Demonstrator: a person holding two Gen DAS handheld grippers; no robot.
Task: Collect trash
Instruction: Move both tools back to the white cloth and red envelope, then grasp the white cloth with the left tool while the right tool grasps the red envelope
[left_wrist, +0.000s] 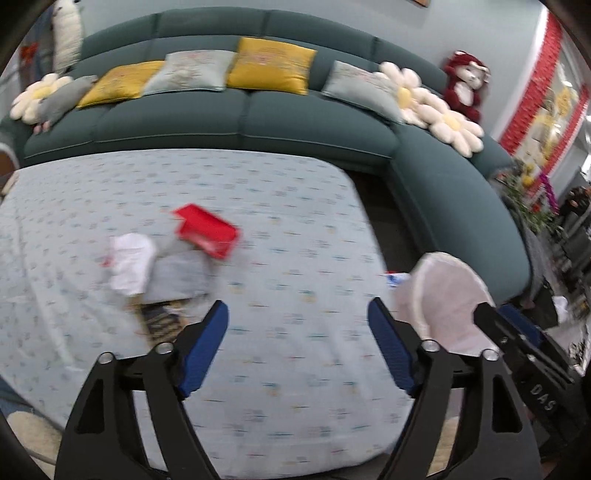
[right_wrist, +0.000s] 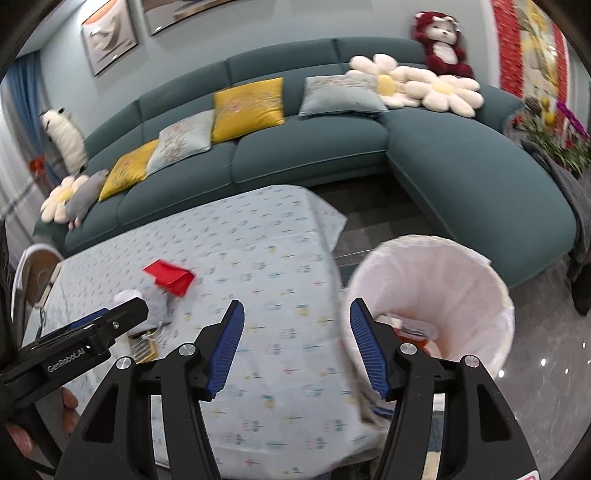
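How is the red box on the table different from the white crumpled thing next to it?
The red box is bright red with flat sides and sharp corners; the white crumpled thing is pale, soft-looking and lumpy. The red box lies farther toward the sofa, the white crumpled thing nearer the grippers. Both rest on the patterned tablecloth, close together and not yet in the white-lined bin.

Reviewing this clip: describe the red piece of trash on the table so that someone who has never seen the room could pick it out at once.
Start at the table with the pale blue patterned tablecloth in front of the teal sofa. Toward its left half lies a small heap of litter, with crumpled white paper at the near side. The red carton lies flattened at the heap's sofa side, the only bright red thing on the cloth.
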